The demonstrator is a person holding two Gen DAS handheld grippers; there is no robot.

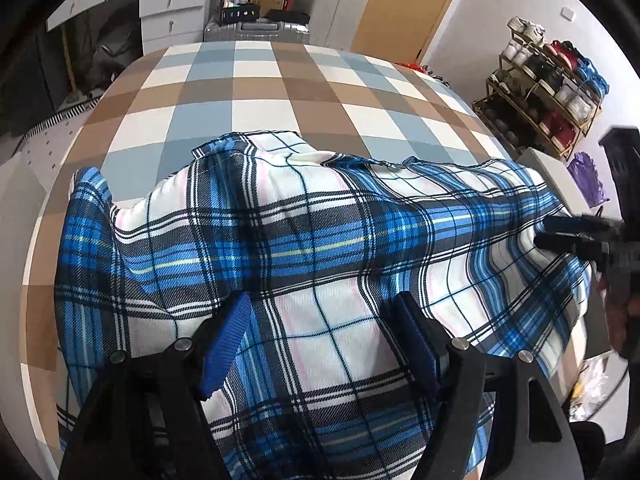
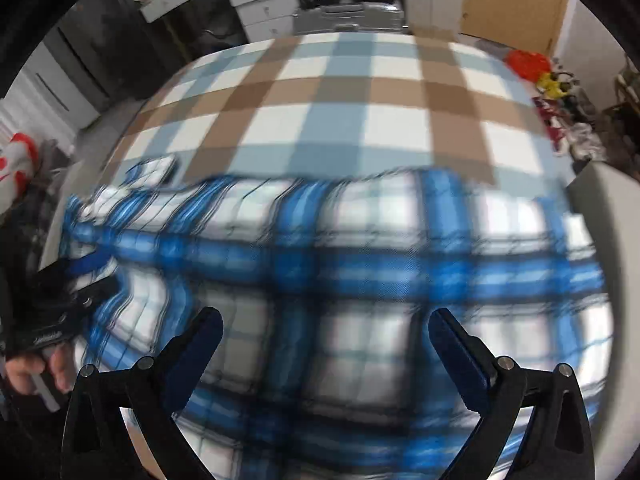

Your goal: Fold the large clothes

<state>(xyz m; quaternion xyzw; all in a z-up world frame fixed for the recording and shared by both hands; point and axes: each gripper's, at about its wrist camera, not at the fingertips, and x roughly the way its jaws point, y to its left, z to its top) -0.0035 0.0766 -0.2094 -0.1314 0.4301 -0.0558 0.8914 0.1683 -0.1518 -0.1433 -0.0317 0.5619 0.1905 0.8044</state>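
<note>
A large blue, white and black plaid shirt lies spread and rumpled across the near part of a bed with a brown, blue and white checked cover. My left gripper hovers over the shirt's near middle, open, with only cloth lying under its blue pads. My right gripper is open wide above the shirt, nothing between its fingers; this view is blurred. In the left wrist view the right gripper sits at the shirt's right edge. In the right wrist view the left gripper sits at the left edge.
Beyond the bed's far end stand a silver suitcase, white drawers and a wooden door. A shoe rack is on the right. A person's hand grips the left tool's handle.
</note>
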